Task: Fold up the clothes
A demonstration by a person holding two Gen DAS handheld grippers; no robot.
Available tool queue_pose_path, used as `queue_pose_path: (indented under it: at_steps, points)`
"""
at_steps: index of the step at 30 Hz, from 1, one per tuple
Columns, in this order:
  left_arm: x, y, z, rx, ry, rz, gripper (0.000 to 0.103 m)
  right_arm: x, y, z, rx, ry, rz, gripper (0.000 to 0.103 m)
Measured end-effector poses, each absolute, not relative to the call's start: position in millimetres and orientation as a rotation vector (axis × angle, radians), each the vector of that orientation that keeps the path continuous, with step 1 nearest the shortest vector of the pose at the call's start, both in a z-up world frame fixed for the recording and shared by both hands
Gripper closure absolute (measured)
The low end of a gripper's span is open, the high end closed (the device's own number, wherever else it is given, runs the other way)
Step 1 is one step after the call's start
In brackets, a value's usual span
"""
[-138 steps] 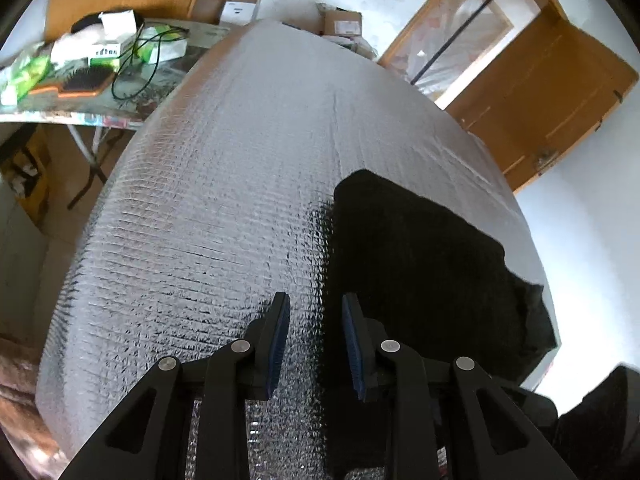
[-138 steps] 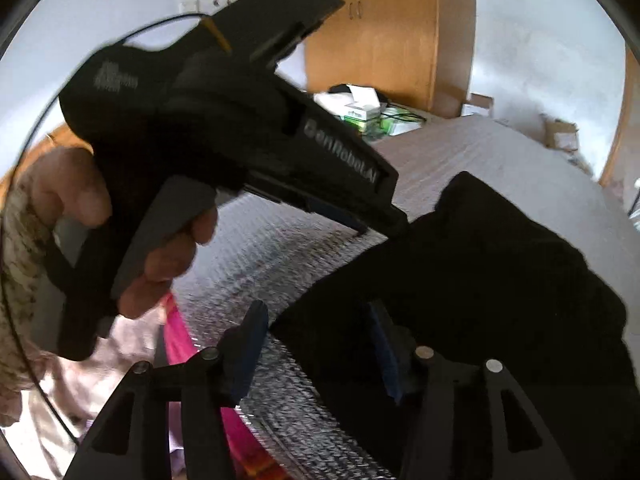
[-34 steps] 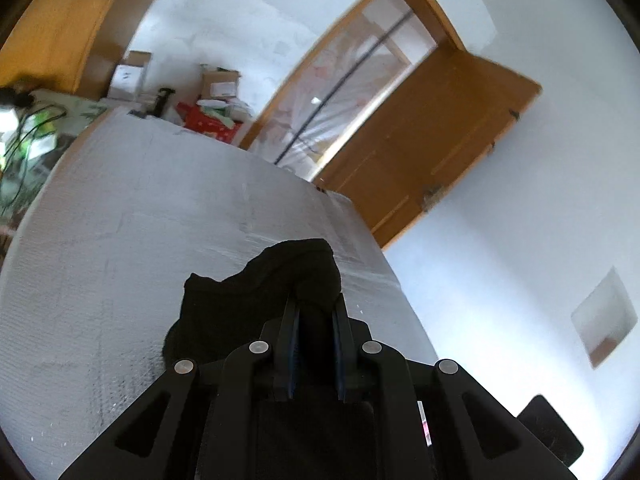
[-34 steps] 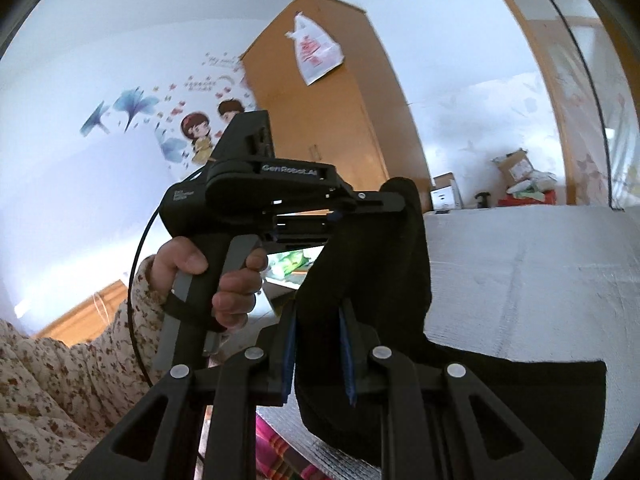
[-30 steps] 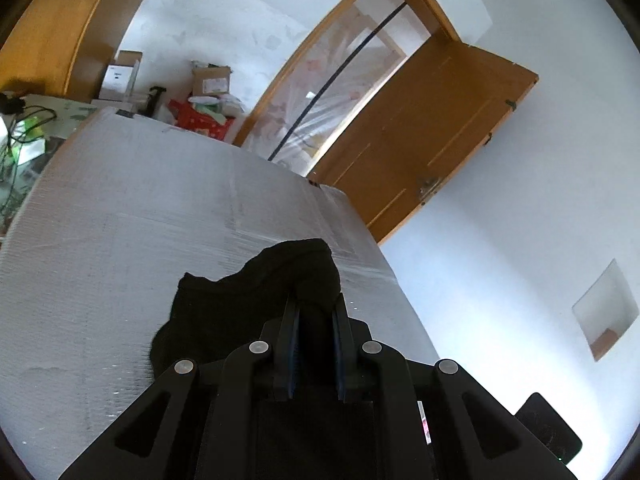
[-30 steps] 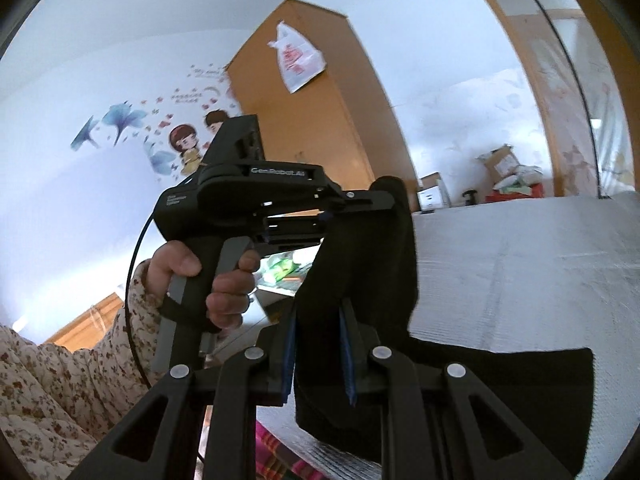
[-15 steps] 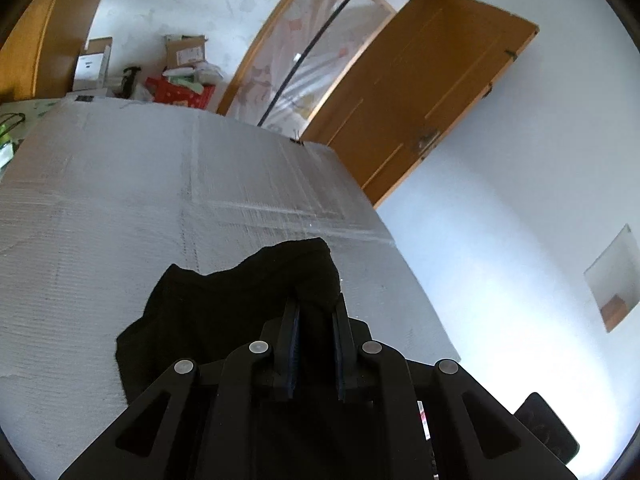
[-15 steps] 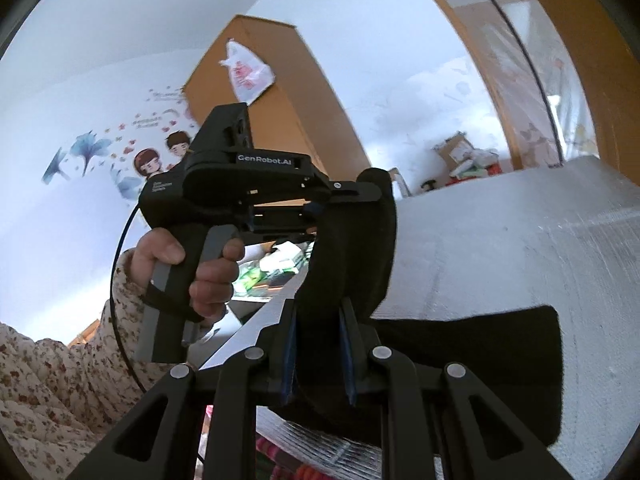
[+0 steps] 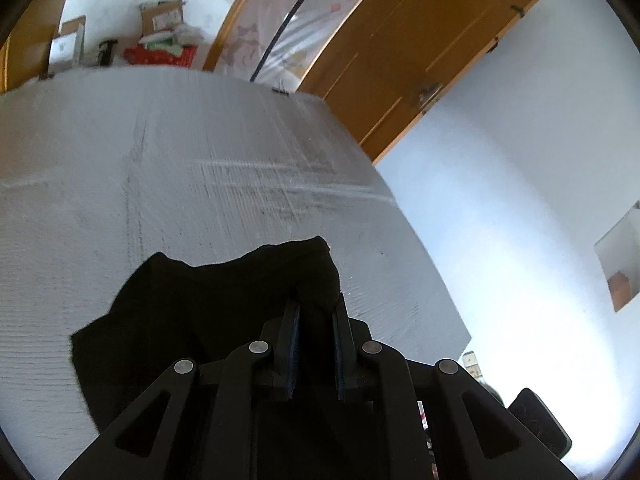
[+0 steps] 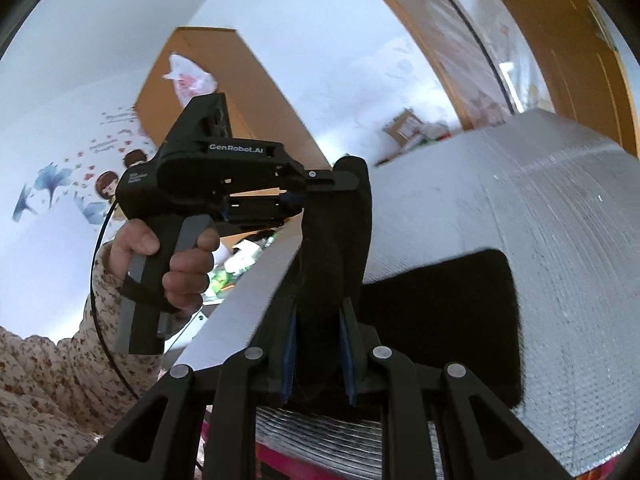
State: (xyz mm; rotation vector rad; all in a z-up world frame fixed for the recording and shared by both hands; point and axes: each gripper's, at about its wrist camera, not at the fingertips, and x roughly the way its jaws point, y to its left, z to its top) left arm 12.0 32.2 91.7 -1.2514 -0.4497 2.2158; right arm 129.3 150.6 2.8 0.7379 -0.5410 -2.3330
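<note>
A: What has the left gripper [image 9: 315, 312] got between its blue-padded fingers?

B: A bunched fold of the black knitted garment [image 9: 192, 312]. The jaws stand only a narrow way apart, pressed onto the cloth, and a rounded hump of fabric pokes out just past the tips.

A: And the right gripper [image 10: 318, 322]?

B: Much the same. Its jaws are nearly together and pinch another thick fold of that dark garment [image 10: 440, 304]. Cloth fills the whole gap between the pads.

A: Where does the rest of the garment lie?

B: From the left claw it spreads down and to the left, over the silver quilted foil sheet [image 9: 160, 168] covering the broad surface ahead. From the right claw one part climbs straight ahead to the other gripper, seen there from the side [image 10: 320, 184]; the other part lies flat to the right on the foil [image 10: 540, 200], with a squared edge.

A: Who holds that other tool?

B: A person's hand [image 10: 168, 256] wraps the grey trigger handle, left of the right claw's tips, with a flowered sleeve [image 10: 60, 380] below it.

A: Anything beyond the foil?

B: An open orange-brown wooden door [image 9: 420, 44] up and right of the left claw, and cardboard boxes [image 9: 160, 20] against the far white wall, upper left. The edges there are blurred.
</note>
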Motion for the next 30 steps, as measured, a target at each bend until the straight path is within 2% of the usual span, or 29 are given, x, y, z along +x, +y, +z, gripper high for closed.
queue_pose_path:
  at_steps: [10, 11, 14, 15, 24, 30]
  points:
    - [-10, 56, 43, -1.357, -0.448, 2.116, 0.087, 112, 168, -32, 0.891, -0.587, -2.325, 0.082]
    - [-11, 56, 42, -1.357, -0.446, 2.110, 0.083, 111, 169, -34, 0.905, -0.588, -2.320, 0.081]
    - [-6, 48, 48, -1.307, -0.452, 2.107, 0.082, 107, 175, -37, 0.927, -0.592, -2.306, 0.078]
    - [-4, 45, 51, -1.287, -0.456, 2.109, 0.079, 106, 177, -37, 0.931, -0.592, -2.301, 0.077]
    - [37, -25, 54, -1.226, -0.547, 2.244, 0.079, 84, 197, -32, 0.974, -0.643, -2.139, 0.067]
    - [64, -74, 35, -1.261, -0.677, 2.331, 0.079, 51, 194, -31, 1.028, -0.672, -2.051, 0.066]
